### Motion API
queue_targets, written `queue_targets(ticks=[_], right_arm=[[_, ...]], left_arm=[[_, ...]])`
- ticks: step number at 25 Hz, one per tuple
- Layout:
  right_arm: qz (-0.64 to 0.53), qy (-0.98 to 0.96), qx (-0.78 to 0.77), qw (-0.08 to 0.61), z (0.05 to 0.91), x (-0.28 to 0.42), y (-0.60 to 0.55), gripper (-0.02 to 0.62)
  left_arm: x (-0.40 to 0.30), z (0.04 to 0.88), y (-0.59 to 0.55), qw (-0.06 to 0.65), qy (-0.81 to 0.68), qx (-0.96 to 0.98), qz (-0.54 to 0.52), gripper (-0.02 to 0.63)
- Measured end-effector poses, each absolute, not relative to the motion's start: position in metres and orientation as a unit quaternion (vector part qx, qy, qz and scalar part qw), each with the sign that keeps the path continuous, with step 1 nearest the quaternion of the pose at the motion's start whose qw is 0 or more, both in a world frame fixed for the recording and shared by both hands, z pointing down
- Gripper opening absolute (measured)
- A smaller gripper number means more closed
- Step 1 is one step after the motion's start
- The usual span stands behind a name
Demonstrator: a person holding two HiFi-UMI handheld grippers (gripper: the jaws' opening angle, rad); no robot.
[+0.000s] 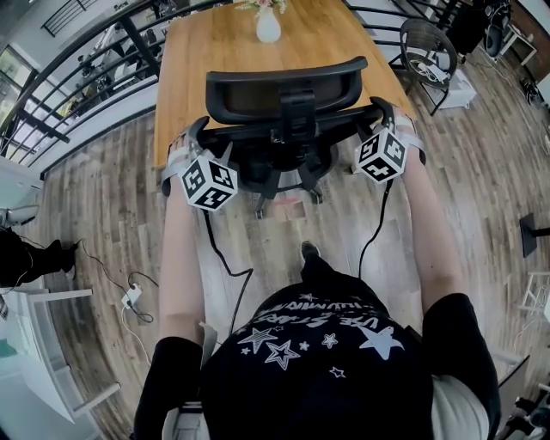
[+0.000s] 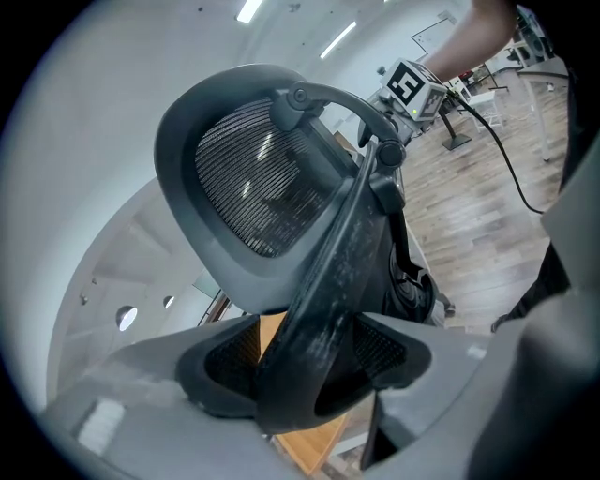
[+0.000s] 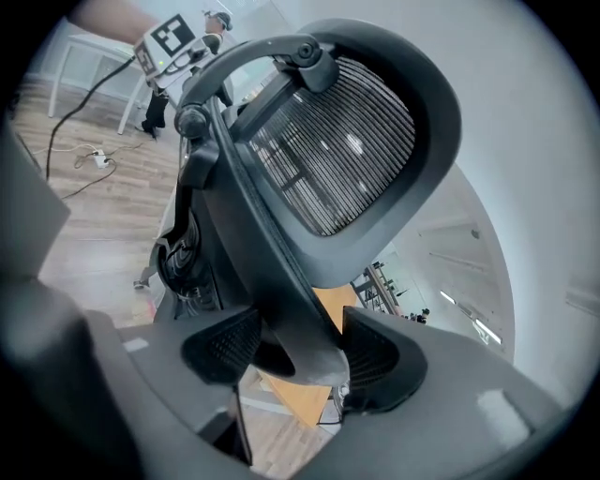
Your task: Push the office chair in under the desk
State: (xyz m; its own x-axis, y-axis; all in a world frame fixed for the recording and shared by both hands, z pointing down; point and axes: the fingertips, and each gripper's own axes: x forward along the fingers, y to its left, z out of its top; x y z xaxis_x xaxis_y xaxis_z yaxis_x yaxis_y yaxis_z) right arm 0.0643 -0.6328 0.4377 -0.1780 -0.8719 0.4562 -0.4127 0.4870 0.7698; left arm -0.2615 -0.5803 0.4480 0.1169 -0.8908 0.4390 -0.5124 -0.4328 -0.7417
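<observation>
Your left gripper (image 2: 309,375) and right gripper (image 3: 298,361) each clamp the office chair's (image 1: 284,86) back frame, chair at the desk's (image 1: 193,69) near end, white vase (image 1: 268,26) farther along the desk, spare chair (image 1: 427,47) beside the desk.

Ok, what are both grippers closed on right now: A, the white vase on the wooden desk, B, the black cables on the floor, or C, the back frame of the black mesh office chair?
C: the left gripper and the right gripper each have their jaws shut on the back frame of the black mesh office chair.
</observation>
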Motion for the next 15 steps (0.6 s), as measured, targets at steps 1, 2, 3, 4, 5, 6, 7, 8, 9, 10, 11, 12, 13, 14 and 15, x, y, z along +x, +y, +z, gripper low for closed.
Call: queue_targets(ticks=[1, 2, 3, 4, 5, 6, 7, 8, 9, 10, 11, 12, 13, 14, 15], right_arm=[[-0.250, -0.727, 0.443, 0.461, 0.4369, 0.0637, -0.6330, 0.275], [-0.252, -0.727, 0.443, 0.460, 0.4367, 0.0636, -0.6337, 0.275], [-0.253, -0.726, 0.444, 0.460, 0.4371, 0.0636, -0.6346, 0.275], [-0.253, -0.725, 0.445, 0.460, 0.4377, 0.0636, -0.6352, 0.275], [-0.253, -0.725, 0.446, 0.459, 0.4383, 0.0636, -0.6355, 0.275], [-0.253, -0.727, 0.447, 0.456, 0.4387, 0.0636, -0.6353, 0.275], [-0.253, -0.728, 0.446, 0.454, 0.4391, 0.0638, -0.6348, 0.276], [-0.252, -0.730, 0.446, 0.453, 0.4397, 0.0641, -0.6343, 0.276], [-0.251, -0.730, 0.446, 0.453, 0.4402, 0.0645, -0.6341, 0.276], [-0.249, -0.730, 0.446, 0.455, 0.4406, 0.0646, -0.6342, 0.278], [-0.247, -0.728, 0.446, 0.458, 0.4408, 0.0646, -0.6346, 0.278], [-0.245, -0.727, 0.446, 0.461, 0.4408, 0.0644, -0.6351, 0.279], [-0.242, -0.725, 0.447, 0.464, 0.4407, 0.0641, -0.6351, 0.281], [-0.239, -0.724, 0.448, 0.466, 0.4403, 0.0639, -0.6345, 0.282], [-0.235, -0.724, 0.451, 0.466, 0.4395, 0.0638, -0.6332, 0.284]], left_arm=[[-0.2622, 0.4473, -0.5805, 0.211, 0.490, -0.717, -0.449, 0.322], [-0.2622, 0.4471, -0.5808, 0.213, 0.490, -0.717, -0.447, 0.322], [-0.2620, 0.4475, -0.5813, 0.214, 0.490, -0.718, -0.446, 0.322], [-0.2619, 0.4483, -0.5819, 0.214, 0.491, -0.718, -0.445, 0.322], [-0.2618, 0.4491, -0.5825, 0.213, 0.491, -0.718, -0.445, 0.322], [-0.2615, 0.4496, -0.5829, 0.209, 0.492, -0.720, -0.443, 0.322], [-0.2610, 0.4498, -0.5830, 0.203, 0.494, -0.722, -0.440, 0.322], [-0.2604, 0.4500, -0.5830, 0.196, 0.495, -0.725, -0.437, 0.322], [-0.2600, 0.4502, -0.5830, 0.190, 0.495, -0.728, -0.435, 0.322], [-0.2598, 0.4504, -0.5831, 0.185, 0.496, -0.728, -0.435, 0.322], [-0.2599, 0.4506, -0.5833, 0.181, 0.497, -0.728, -0.436, 0.322], [-0.2602, 0.4506, -0.5834, 0.179, 0.499, -0.726, -0.437, 0.322], [-0.2605, 0.4505, -0.5832, 0.176, 0.501, -0.725, -0.439, 0.322], [-0.2607, 0.4502, -0.5825, 0.174, 0.502, -0.724, -0.440, 0.322], [-0.2606, 0.4494, -0.5813, 0.172, 0.503, -0.723, -0.441, 0.322]])
